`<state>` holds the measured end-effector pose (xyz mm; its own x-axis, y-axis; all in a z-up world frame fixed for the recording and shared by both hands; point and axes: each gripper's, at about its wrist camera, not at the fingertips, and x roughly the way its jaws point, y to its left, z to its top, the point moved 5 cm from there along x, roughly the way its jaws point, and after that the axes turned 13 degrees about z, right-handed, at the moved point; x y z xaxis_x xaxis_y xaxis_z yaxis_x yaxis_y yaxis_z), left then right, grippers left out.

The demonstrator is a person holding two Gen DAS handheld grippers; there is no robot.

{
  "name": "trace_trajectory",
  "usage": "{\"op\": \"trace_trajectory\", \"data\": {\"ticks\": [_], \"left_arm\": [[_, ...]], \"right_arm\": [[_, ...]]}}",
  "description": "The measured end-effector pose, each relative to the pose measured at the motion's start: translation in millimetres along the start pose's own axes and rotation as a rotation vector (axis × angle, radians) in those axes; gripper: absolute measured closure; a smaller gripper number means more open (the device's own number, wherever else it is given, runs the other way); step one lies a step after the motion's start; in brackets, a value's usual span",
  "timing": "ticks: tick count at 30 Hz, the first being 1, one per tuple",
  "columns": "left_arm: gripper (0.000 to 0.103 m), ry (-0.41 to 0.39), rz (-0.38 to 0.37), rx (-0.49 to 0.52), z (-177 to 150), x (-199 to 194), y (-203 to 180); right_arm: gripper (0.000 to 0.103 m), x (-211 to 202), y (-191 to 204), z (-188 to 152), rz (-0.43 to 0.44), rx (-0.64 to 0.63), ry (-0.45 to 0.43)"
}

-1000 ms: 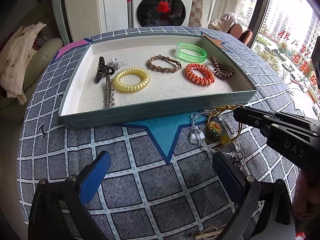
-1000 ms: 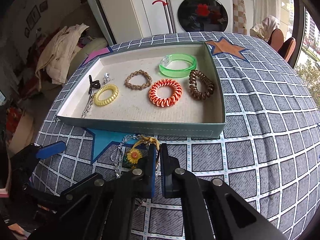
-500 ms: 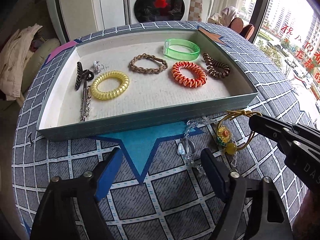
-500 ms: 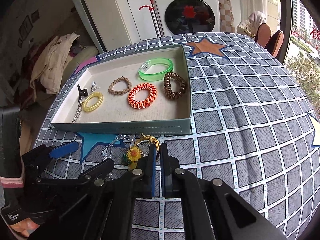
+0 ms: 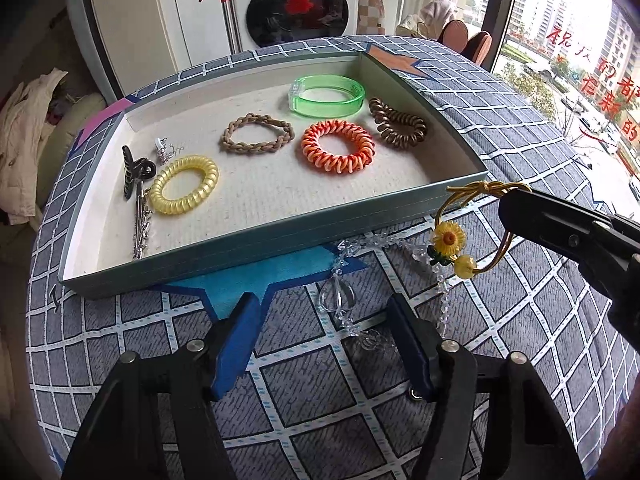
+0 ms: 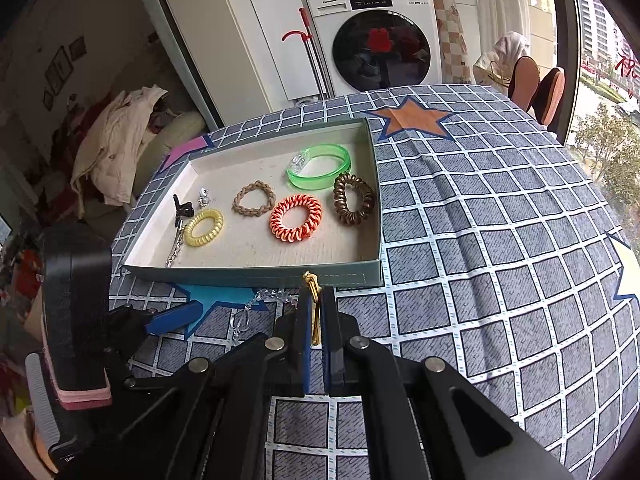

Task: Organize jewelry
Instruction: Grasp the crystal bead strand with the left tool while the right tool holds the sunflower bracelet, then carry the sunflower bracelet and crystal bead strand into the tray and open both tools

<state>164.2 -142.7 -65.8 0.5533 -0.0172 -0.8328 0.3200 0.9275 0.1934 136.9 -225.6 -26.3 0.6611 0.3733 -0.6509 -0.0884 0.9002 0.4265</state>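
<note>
Your table has a grey checked cloth (image 5: 320,392) with star patches; a washing machine (image 6: 376,40) stands behind it, a pile of clothes (image 6: 116,144) to the left, and 2 chairs (image 6: 540,88) by the window.

Nothing blocks the tray (image 5: 256,240) from above. Its near wall stands between both your claws and the tray floor.

Tray contents, 8 items:
- green bangle (image 5: 326,96), back right
- brown coil hair tie (image 5: 398,127), right side
- orange coil hair tie (image 5: 338,147), middle
- tan braided band (image 5: 258,134), middle back
- yellow coil hair tie (image 5: 184,184), left
- black hair claw (image 5: 134,170), touching the yellow tie's left edge
- small silver clip (image 5: 164,152), just behind the claw
- silver chain (image 5: 140,228), running toward the near wall

Your right claw (image 6: 316,308) is clamped tight on a gold cord bracelet (image 5: 460,236) with a sunflower charm (image 5: 450,237). The loop hangs off the fingertips, just outside the tray's near right corner, and looks clear of the cloth. From the right wrist view you only see the cord's knot poking out between the fingers.

Your left claw (image 5: 328,336) has its jaws closing, not yet gripping. The clear bead necklace (image 5: 340,296) lies on the cloth, one end of it between the blue pads (image 5: 236,340), and I can't see either pad touching it. The rest trails right, under the hanging bracelet.
</note>
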Motion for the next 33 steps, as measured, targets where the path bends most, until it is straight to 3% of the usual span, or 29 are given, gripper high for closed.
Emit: {"op": "trace_trajectory", "data": {"ticks": [1,4,5,7,8,13,33], "left_arm": [[0.029,-0.001,-0.005,0.012,0.2,-2.1,-3.2],[0.055,-0.007,-0.031,0.057,0.5,-8.9,-13.8],[0.068,-0.01,-0.037,0.07,0.3,-10.5,-16.6],[0.071,-0.015,-0.048,0.08,-0.9,-13.2,-18.5],[0.08,-0.016,-0.064,0.076,-1.4,-14.3,-17.4],[0.08,-0.052,-0.131,0.028,-10.1,-28.5,-6.1],[0.08,-0.163,-0.108,-0.105,-11.6,-86.8,68.3]], "right_arm": [[0.099,-2.4,-0.6,0.0,0.0,0.001,-0.005],[0.099,-7.9,-3.0,0.2,0.0,0.009,-0.015],[0.099,-9.4,-3.9,-0.1,0.001,0.013,-0.016],[0.099,-12.3,-5.2,-1.5,0.001,0.018,-0.017],[0.099,-13.9,-6.1,-2.6,0.0,0.018,-0.018],[0.099,-20.6,-8.4,-7.3,-0.004,0.026,-0.022],[0.099,-30.2,4.0,-5.7,0.004,0.014,-0.024]]}}
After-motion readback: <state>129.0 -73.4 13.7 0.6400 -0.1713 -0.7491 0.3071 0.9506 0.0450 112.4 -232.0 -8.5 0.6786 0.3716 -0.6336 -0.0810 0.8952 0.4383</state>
